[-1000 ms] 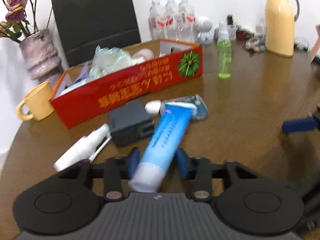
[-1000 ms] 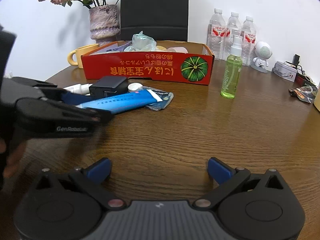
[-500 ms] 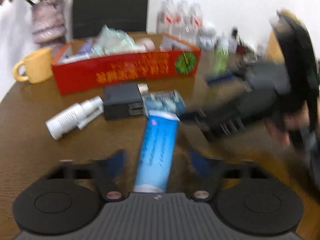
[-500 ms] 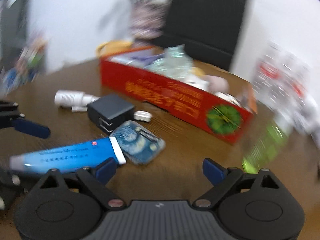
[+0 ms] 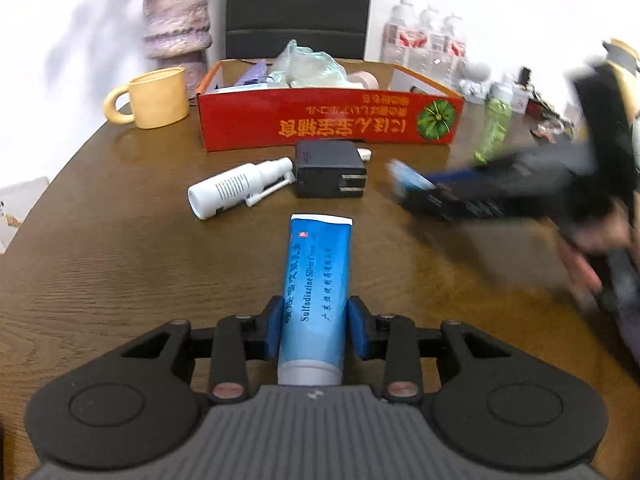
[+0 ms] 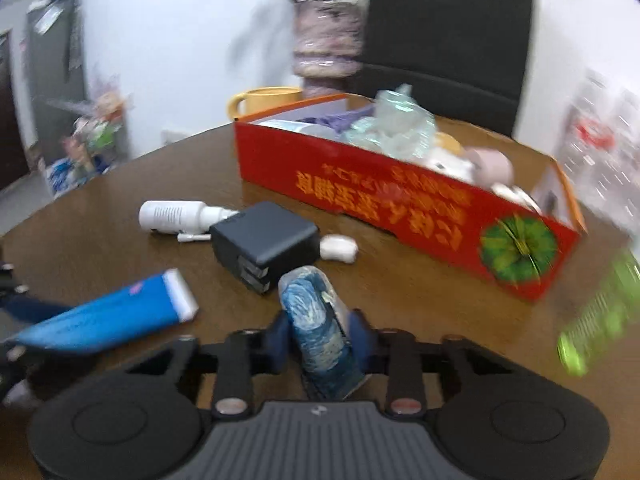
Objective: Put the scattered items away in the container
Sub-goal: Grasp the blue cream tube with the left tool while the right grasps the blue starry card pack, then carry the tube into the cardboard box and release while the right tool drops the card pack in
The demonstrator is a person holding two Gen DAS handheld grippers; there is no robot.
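1. The left gripper (image 5: 316, 330) has its two blue pads (image 5: 274, 326) pressed against the sides of a blue plastic cream tube with white crimped end (image 5: 316, 292), pinching it near the cap end; the tube points straight ahead, toward the box.
2. The right gripper (image 6: 320, 338) pinches a small soft packet printed with a dark blue swirl pattern (image 6: 318, 320), its blue fingers (image 6: 362, 336) closed on both sides of it. From the left wrist view that gripper shows only as a dark blur at the right side of the table.
3. The container is a long red cardboard box with orange lettering and a green round emblem (image 5: 332, 120), standing toward the far edge of the round brown wooden table (image 5: 120, 264). It already holds a crumpled clear plastic bag (image 5: 308, 66), something purple and a pale pink roll.
4. Just in front of the box lies a black square power adapter with metal prongs (image 5: 328, 168); a small white oval cap (image 6: 338, 248) rests between the adapter and the box.
5. Touching the adapter's left side is a white plastic spray bottle lying on its side (image 5: 236, 188).
6. A yellow ceramic mug (image 5: 154, 98) stands by the box's left end, near the table's far left edge, with a mottled purple vase (image 5: 176, 20) behind it.
7. A green translucent spray bottle (image 5: 494, 130) stands off the box's right end, blurred in both views.
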